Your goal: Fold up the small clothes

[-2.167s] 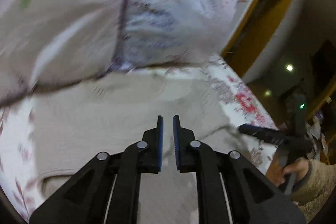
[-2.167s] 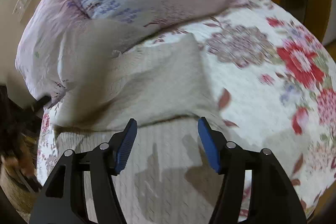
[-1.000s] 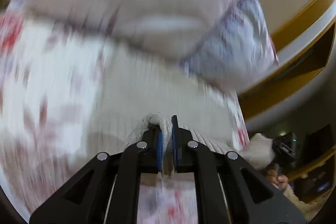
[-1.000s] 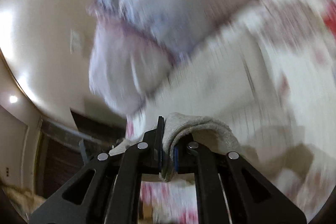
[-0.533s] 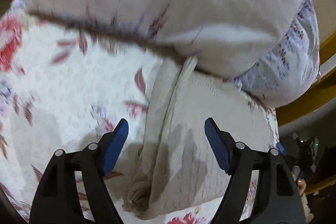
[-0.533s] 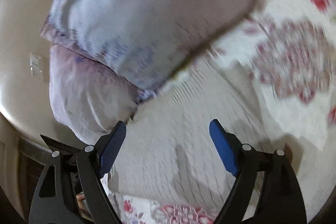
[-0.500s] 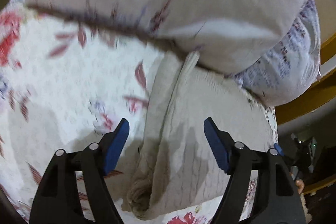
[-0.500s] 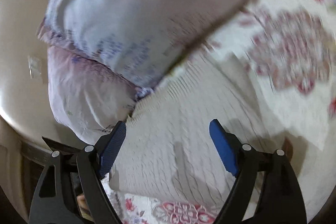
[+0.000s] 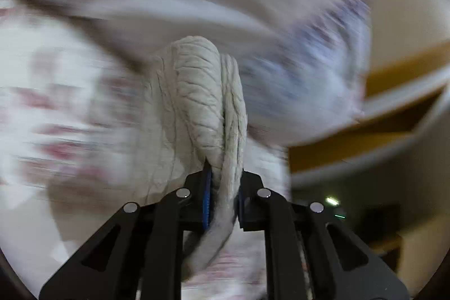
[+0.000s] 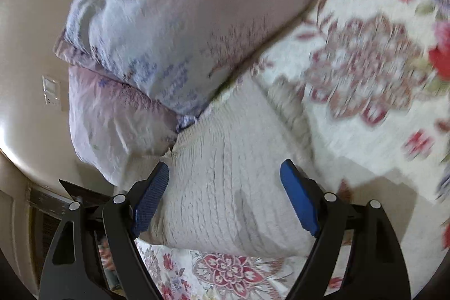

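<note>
A cream knitted garment [image 10: 225, 182] lies folded on the flowered bedspread [image 10: 365, 117], its far edge against the pillows. My right gripper [image 10: 225, 198] is open and empty, held just above the garment with a blue pad on either side. In the left wrist view my left gripper [image 9: 222, 187] is shut on a bunched fold of the same knit [image 9: 202, 103], which rises ahead of the jaws. The background there is blurred by motion.
Two pale pillows with purple print [image 10: 182, 18] are stacked at the head of the bed, touching the garment. A cream wall with a switch plate [image 10: 50, 94] is on the left. A yellow-brown headboard or frame [image 9: 393, 108] shows on the right.
Half a second ago both grippers were open over the garment. Now my left gripper has shut on a fold of the knit and is moving fast. The right gripper stays open, nearly still.
</note>
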`<state>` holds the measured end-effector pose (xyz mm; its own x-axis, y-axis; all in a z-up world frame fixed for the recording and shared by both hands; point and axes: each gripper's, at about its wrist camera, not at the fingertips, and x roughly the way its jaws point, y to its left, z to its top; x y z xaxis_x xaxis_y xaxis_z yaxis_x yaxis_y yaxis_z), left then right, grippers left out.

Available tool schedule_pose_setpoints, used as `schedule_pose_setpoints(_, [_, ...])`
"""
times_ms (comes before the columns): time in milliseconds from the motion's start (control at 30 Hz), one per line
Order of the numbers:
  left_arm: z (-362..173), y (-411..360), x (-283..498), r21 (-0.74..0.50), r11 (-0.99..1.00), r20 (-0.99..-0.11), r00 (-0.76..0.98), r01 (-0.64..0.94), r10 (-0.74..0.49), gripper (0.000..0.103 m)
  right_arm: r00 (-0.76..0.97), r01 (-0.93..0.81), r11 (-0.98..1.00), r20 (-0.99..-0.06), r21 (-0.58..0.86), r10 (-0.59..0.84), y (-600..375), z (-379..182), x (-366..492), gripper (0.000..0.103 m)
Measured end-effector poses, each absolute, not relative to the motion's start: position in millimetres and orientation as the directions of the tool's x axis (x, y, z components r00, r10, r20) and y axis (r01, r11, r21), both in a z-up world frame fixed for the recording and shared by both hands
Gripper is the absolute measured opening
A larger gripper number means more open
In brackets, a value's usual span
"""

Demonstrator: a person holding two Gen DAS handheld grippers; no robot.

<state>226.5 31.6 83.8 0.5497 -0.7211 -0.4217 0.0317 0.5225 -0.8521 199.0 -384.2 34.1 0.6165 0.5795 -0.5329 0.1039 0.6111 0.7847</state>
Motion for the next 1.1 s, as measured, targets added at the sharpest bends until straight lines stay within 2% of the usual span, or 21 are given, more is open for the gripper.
schedule_pose_setpoints(100, [90.1, -52.8, 252.0, -0.907, 0.404, -0.310, 0.464, 0.117, -0.830, 0.015, 0.643, 0.100, 0.642, -0.542, 0.760, 0.542, -400.5, 47.4, 201.8, 0.084])
schedule_pose_setpoints(200, [73.9, -126.5, 276.7, -0.957, 0.271, -0.227, 0.307, 0.108, -0.924, 0.017, 0.647, 0.120, 0.669, -0.569, 0.733, 0.507, -415.3, 53.1, 213.7, 0.084])
schedule_pose_setpoints(233, [68.9, -132.8, 277.4, -0.978, 0.190, -0.157, 0.294, 0.087, -0.943, 0.017, 0.640, 0.130, 0.674, -0.581, 0.727, 0.503, -418.4, 52.7, 218.4, 0.084])
schedule_pose_setpoints(267, [69.3, -126.8, 275.0, -0.982, 0.167, -0.131, 0.313, 0.092, -0.941, 0.023, 0.625, 0.142, 0.669, -0.590, 0.729, 0.511, -422.8, 50.2, 224.3, 0.085])
schedule_pose_setpoints(300, [71.5, -115.8, 271.3, -0.977, 0.179, -0.130, 0.346, 0.113, -0.929, 0.041, 0.609, 0.155, 0.664, -0.600, 0.731, 0.519, -425.7, 47.3, 228.5, 0.086])
schedule_pose_setpoints(333, [74.3, -101.3, 267.5, -0.962, 0.238, -0.170, 0.394, 0.130, -0.903, 0.054, 0.594, 0.163, 0.661, -0.608, 0.733, 0.527, -427.4, 44.5, 231.4, 0.086])
schedule_pose_setpoints(367, [77.0, -79.8, 263.9, -0.924, 0.364, -0.272, 0.464, 0.120, -0.843, 0.071, 0.570, 0.164, 0.661, -0.617, 0.732, 0.542, -427.4, 41.3, 235.4, 0.086])
schedule_pose_setpoints(467, [64.5, -36.8, 261.8, -0.797, 0.603, -0.503, 0.520, 0.029, -0.690, 0.072, 0.524, 0.135, 0.691, -0.643, 0.710, 0.558, -419.4, 37.5, 239.5, 0.085])
schedule_pose_setpoints(567, [44.6, -18.3, 255.3, -0.739, 0.672, -0.594, 0.503, -0.035, -0.628, 0.072, 0.488, 0.108, 0.725, -0.672, 0.680, 0.558, -403.3, 32.8, 242.9, 0.080])
schedule_pose_setpoints(600, [39.6, -15.9, 252.4, -0.720, 0.693, -0.617, 0.495, -0.041, -0.612, 0.072, 0.474, 0.103, 0.730, -0.679, 0.676, 0.561, -397.6, 29.8, 245.0, 0.076])
schedule_pose_setpoints(667, [29.8, -27.3, 255.2, -0.683, 0.729, -0.656, 0.475, -0.043, -0.587, 0.074, 0.434, 0.070, 0.770, -0.715, 0.634, 0.549, -377.3, 22.4, 252.0, 0.021])
schedule_pose_setpoints(700, [26.4, -34.7, 255.6, -0.672, 0.740, -0.667, 0.467, -0.039, -0.581, 0.075, 0.422, 0.055, 0.826, -0.763, 0.561, 0.490, -367.9, 22.2, 256.3, 0.009])
schedule_pose_setpoints(733, [25.4, -38.5, 256.0, -0.657, 0.753, -0.681, 0.458, -0.037, -0.572, 0.075, 0.445, 0.048, 0.867, -0.787, 0.496, 0.426, -363.8, 25.8, 259.6, 0.009])
schedule_pose_setpoints(800, [22.1, -56.2, 259.5, -0.623, 0.782, -0.708, 0.442, -0.022, -0.551, 0.080, 0.499, 0.125, 0.864, -0.784, 0.487, 0.370, -377.3, 31.5, 266.4, 0.009])
schedule_pose_setpoints(867, [18.4, -77.5, 268.3, -0.592, 0.806, -0.731, 0.429, -0.010, -0.531, 0.087, 0.489, 0.172, 0.827, -0.775, 0.536, 0.400, -389.5, 29.6, 269.4, 0.012])
schedule_pose_setpoints(933, [14.2, -84.7, 272.4, -0.565, 0.825, -0.748, 0.423, -0.001, -0.512, 0.091, 0.459, 0.177, 0.821, -0.783, 0.543, 0.419, -391.2, 28.2, 262.1, 0.037])
schedule_pose_setpoints(967, [10.9, -87.9, 275.0, -0.555, 0.832, -0.755, 0.417, 0.006, -0.506, 0.096, 0.446, 0.179, 0.827, -0.793, 0.533, 0.414, -390.7, 27.3, 258.4, 0.081])
schedule_pose_setpoints(1000, [8.4, -88.7, 276.3, -0.550, 0.835, -0.759, 0.414, 0.007, -0.503, 0.099, 0.442, 0.181, 0.829, -0.797, 0.529, 0.412, -390.5, 26.1, 254.9, 0.102])
schedule_pose_setpoints(1100, [-1.0, -93.8, 282.2, -0.569, 0.822, -0.763, 0.375, -0.003, -0.527, 0.101, 0.373, 0.180, 0.810, -0.801, 0.558, 0.469, -386.2, 8.5, 250.0, 0.101])
